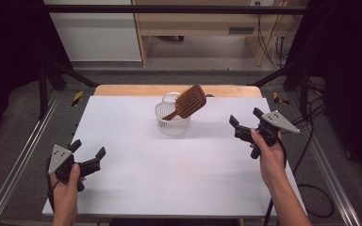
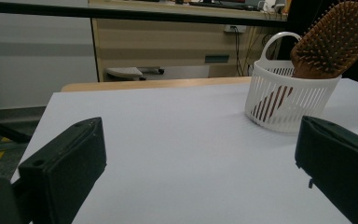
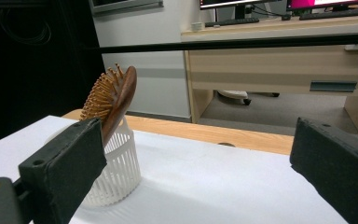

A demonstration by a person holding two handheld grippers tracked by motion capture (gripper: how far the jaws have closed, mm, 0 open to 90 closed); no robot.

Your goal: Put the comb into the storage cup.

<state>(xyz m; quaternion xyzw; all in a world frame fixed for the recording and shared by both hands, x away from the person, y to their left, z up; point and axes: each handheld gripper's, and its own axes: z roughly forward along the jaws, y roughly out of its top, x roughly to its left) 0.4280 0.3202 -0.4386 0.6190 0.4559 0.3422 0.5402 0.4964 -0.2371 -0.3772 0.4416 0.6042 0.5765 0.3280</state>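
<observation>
Now | left gripper point(image 1: 88, 149): near left of table point(image 1: 136, 179), jaws wide apart, holding nothing | right gripper point(image 1: 246, 119): right side, jaws wide apart, holding nothing | hairbrush point(image 1: 188, 101): handle down, tilted in white basket point(image 1: 172, 123), far centre, apart from both grippers
</observation>
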